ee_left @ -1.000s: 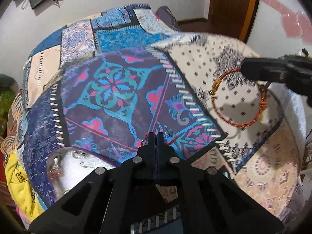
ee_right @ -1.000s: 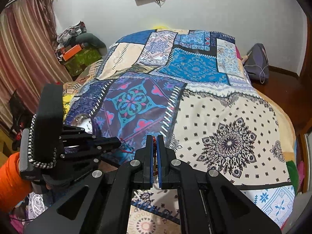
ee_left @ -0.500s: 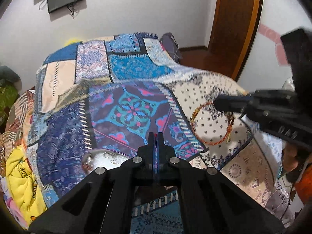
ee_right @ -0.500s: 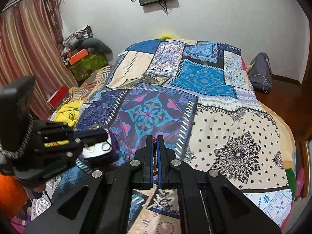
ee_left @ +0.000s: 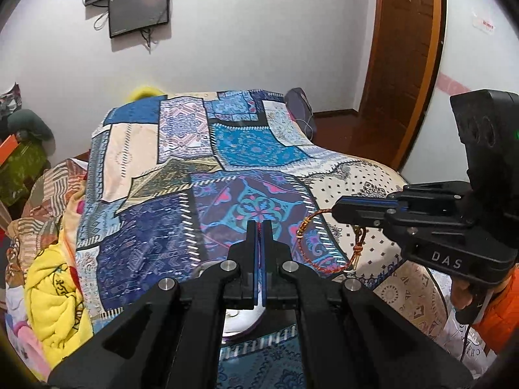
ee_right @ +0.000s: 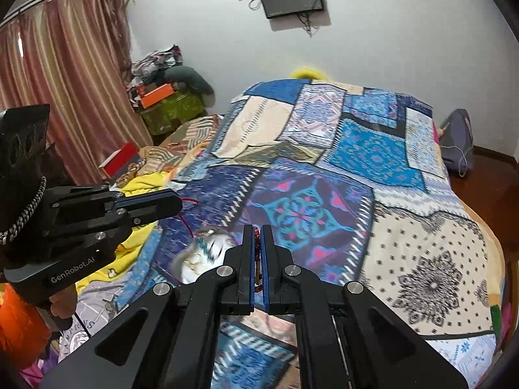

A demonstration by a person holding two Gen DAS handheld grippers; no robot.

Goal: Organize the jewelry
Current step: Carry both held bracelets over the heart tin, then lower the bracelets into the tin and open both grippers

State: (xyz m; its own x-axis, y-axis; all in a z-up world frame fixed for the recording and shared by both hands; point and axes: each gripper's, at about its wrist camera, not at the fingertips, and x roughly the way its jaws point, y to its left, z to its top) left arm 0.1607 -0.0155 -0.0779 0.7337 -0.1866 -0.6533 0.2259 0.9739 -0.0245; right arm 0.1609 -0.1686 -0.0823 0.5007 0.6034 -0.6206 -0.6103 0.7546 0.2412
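Matt black plastic with bright metal screws is making up the left claw and right claw, their pads looking blue and rubbery. A braided red-and-gold cord bracelet is hanging over the soft patchwork cloth bedspread, while the wooden door is showing a glossy finish.

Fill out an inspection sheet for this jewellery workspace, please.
Surface: patchwork bedspread, covering the bed.
Job's things: braided bracelet hanging in a loop; red cord; white dish, blurred, on the bedspread.
Clutter: yellow blanket; orange box by the wall.
Grippers: left gripper shut on red cord; right gripper shut on braided bracelet.
Cables: wires dangling under wall screen.
Surroundings: wooden door; striped curtain.
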